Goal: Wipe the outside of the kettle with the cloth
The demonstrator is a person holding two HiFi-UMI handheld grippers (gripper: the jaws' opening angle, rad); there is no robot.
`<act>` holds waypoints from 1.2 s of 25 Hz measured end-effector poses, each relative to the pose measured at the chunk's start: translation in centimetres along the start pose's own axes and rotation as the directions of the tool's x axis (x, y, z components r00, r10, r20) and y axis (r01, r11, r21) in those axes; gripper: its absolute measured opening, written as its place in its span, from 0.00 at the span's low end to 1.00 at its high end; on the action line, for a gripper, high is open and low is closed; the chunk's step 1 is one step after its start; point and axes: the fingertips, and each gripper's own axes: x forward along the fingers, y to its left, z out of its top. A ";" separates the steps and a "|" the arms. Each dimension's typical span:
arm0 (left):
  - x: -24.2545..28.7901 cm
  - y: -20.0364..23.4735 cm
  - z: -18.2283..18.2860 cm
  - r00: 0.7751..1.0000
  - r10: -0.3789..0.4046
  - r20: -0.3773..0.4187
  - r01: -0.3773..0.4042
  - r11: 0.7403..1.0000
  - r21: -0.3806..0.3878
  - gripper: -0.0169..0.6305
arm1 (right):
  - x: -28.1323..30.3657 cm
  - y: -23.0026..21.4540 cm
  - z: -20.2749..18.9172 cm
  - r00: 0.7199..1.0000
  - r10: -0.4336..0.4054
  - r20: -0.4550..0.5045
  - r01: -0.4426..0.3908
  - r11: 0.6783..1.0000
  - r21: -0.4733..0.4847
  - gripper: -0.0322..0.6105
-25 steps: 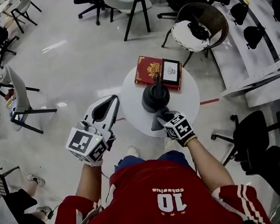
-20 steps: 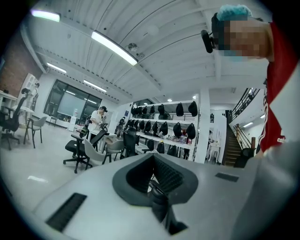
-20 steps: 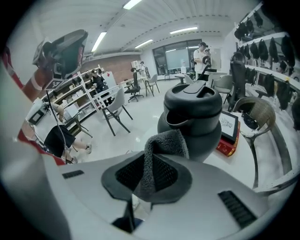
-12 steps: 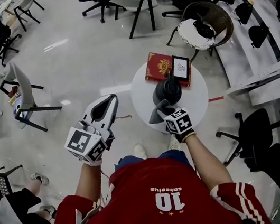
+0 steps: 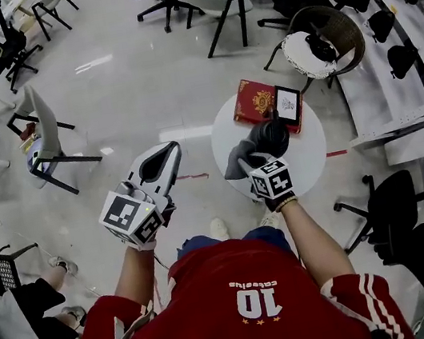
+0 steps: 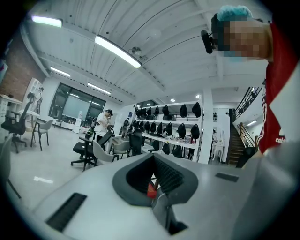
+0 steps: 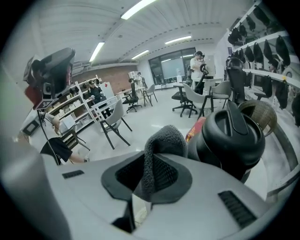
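Observation:
A black kettle (image 5: 273, 136) stands on a small round white table (image 5: 312, 161). In the right gripper view the kettle (image 7: 233, 135) fills the right side, its lid and handle on top. My right gripper (image 5: 254, 167) is shut on a grey cloth (image 5: 239, 158), which lies against the kettle's left side. That cloth (image 7: 161, 151) stands up in a fold between the jaws of the right gripper (image 7: 149, 177). My left gripper (image 5: 160, 162) hangs over the floor left of the table, jaws together and empty; in its own view the left gripper (image 6: 154, 180) points out into the room.
A red book (image 5: 255, 100) and a small tablet (image 5: 287, 103) lie on the table behind the kettle. A wicker chair (image 5: 324, 37) stands beyond the table, a black office chair (image 5: 384, 203) to its right, a grey chair (image 5: 48, 140) at the left.
My right gripper has carried the cloth from the kettle's near base round to its left side. The left gripper has stayed where it was.

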 end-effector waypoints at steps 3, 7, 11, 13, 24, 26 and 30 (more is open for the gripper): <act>-0.1 -0.1 0.4 1.000 0.010 -0.006 -0.010 1.000 0.006 0.04 | 0.0 1.0 0.3 1.000 0.023 -0.001 -0.023 0.999 -0.030 0.13; 0.2 -0.7 0.7 1.000 0.005 0.013 -0.004 1.000 -0.004 0.04 | -1.1 1.8 0.0 0.999 0.043 -0.006 -0.044 0.996 -0.080 0.13; 1.3 -2.1 0.3 1.000 -0.019 0.003 0.019 1.000 -0.003 0.04 | -2.8 1.6 -1.7 0.998 0.057 -0.014 -0.058 0.994 -0.093 0.13; 2.2 -3.0 0.0 0.999 -0.033 -0.003 0.033 0.999 -0.002 0.04 | -3.7 1.4 -2.9 0.998 0.064 -0.016 -0.065 0.994 -0.090 0.13; 8.7 -8.6 -1.3 0.996 -0.088 -0.002 0.088 0.996 -0.029 0.04 | -9.4 -4.1 -10.1 0.994 0.067 -0.089 -0.070 0.997 -0.042 0.13; 10.1 -9.4 -1.1 0.997 -0.081 0.005 0.081 0.996 -0.037 0.04 | -10.4 -6.0 -10.7 0.993 0.061 -0.103 -0.067 0.996 -0.051 0.13; 12.2 -11.3 -1.0 0.999 -0.050 0.002 0.050 0.998 -0.039 0.04 | -12.1 -10.3 -11.1 0.990 0.056 -0.126 -0.067 0.994 -0.085 0.13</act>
